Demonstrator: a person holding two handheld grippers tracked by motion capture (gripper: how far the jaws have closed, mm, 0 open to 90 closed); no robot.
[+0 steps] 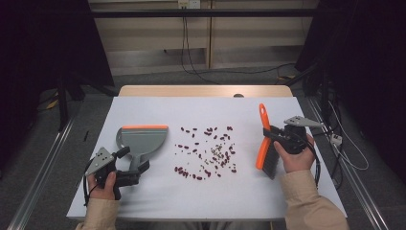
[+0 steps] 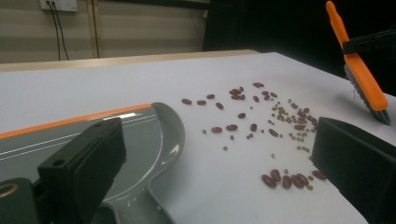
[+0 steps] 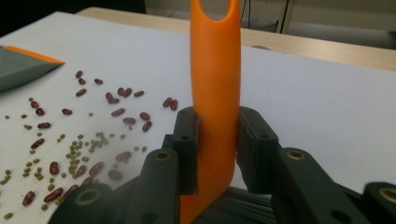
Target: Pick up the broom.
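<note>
Work in hand: sweeping the scattered beans (image 1: 206,152) into the dustpan (image 1: 142,140) with the brush (image 1: 266,146), judged from the layout.
Right tongs (image 1: 271,133): closed firmly on the orange brush handle; in the right gripper view both jaws press flat against its sides, handle upright between them.
Left tongs (image 1: 139,168): at the dustpan's handle end. In the left gripper view the jaws stand wide apart and the grey handle runs beside the near jaw. I judge them open, not yet clamped.
Brush position: right of the bean patch, bristles down near the tabletop (image 1: 297,191), handle tip pointing away from the person.
Dustpan position: flat on the tabletop left of the beans, orange lip on its far edge, well apart from the brush.
Beans: dark red ones mixed with small green ones, spread loosely between dustpan and brush.
Brush handling: likely light, rigid plastic handle, smooth and a bit slippery; bristles soft and will splay under pressure. Mid-handle grip looks sound.
Dustpan handling: likely light, stiff, glossy; may slide when beans are pushed against it. Take hold at the narrow handle.
Bean handling: hard, round, prone to rolling and skipping; short gentle strokes seem advisable.
</note>
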